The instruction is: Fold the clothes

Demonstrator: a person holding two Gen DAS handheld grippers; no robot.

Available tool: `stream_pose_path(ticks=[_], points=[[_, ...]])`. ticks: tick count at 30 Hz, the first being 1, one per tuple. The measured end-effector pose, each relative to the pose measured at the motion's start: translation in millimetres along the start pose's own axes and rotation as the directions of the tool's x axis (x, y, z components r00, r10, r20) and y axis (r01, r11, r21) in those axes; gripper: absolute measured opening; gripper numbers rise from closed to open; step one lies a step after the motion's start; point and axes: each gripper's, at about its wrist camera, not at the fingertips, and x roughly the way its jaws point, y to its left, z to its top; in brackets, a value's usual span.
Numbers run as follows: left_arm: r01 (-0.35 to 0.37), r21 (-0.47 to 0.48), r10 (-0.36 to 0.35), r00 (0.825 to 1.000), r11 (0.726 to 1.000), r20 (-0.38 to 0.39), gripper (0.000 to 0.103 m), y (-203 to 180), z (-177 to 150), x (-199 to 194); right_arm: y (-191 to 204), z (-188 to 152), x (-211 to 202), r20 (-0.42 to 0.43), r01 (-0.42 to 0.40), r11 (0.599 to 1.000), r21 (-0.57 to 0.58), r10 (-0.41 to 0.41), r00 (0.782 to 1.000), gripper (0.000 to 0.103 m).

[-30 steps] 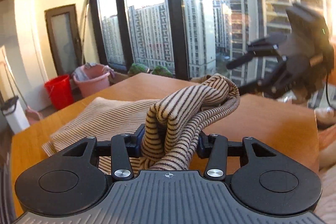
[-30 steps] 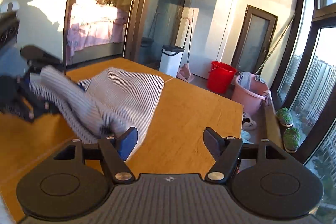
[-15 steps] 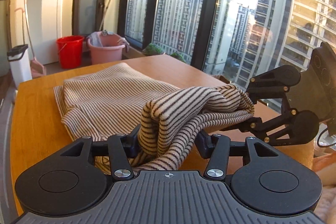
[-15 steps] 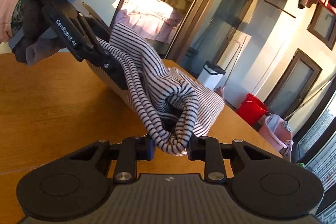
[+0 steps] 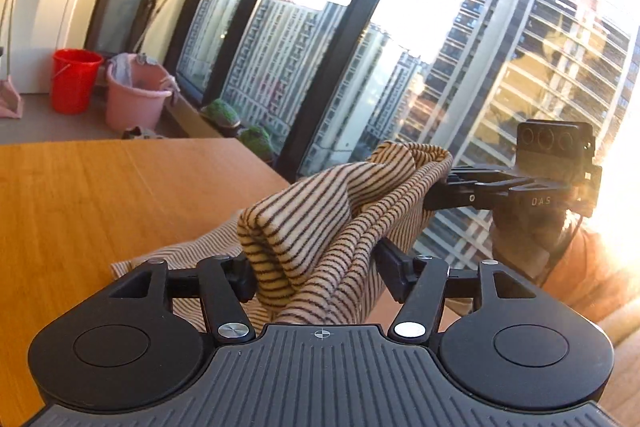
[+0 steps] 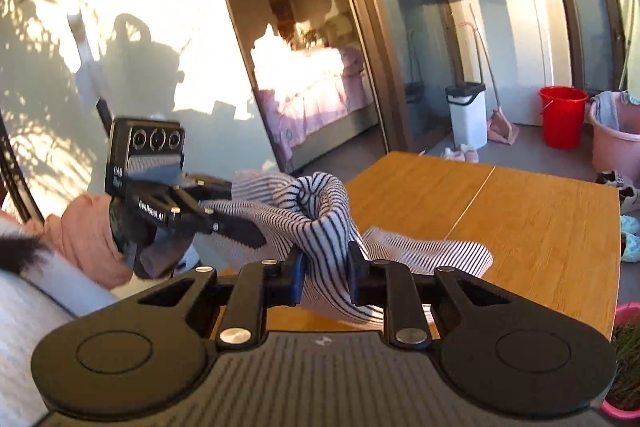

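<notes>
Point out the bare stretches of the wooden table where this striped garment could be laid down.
Bare wood runs on the wooden table from the striped knit garment to its far edge by the red bucket. The near edge is crowded: left gripper and right gripper both clamp the bunched cloth there.

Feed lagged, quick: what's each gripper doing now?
Left gripper: closed on the striped garment.
Right gripper: closed on the same garment.
</notes>
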Motion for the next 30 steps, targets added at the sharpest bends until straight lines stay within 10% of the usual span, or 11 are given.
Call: stream_pose_path(ticks=[7, 12, 20, 30], points=[[-0.084, -0.170, 0.084, 0.996, 0.982, -0.012, 0.094, 49, -10, 23, -96, -17, 99, -0.088, 0.206, 0.959, 0.195, -0.193, 0.977, 0.020], [-0.091, -0.108, 0.092, 0.996, 0.990, -0.001, 0.093, 34, -16, 24, -122, -54, 121, -0.131, 0.261, 0.938, 0.230, -0.236, 0.963, 0.022], [-0.127, 0.015, 0.124, 0.983, 0.992, 0.135, 0.035, 13, -16, 23, -100, -69, 79, -0.092, 0.226, 0.952, 0.205, -0.212, 0.973, 0.022], [-0.313, 0.104, 0.289, 0.937, 0.944, 0.198, 0.029, 23, 15, 37, -82, -24, 90, 0.054, 0.221, 0.975, 0.034, -0.222, 0.973, 0.018]])
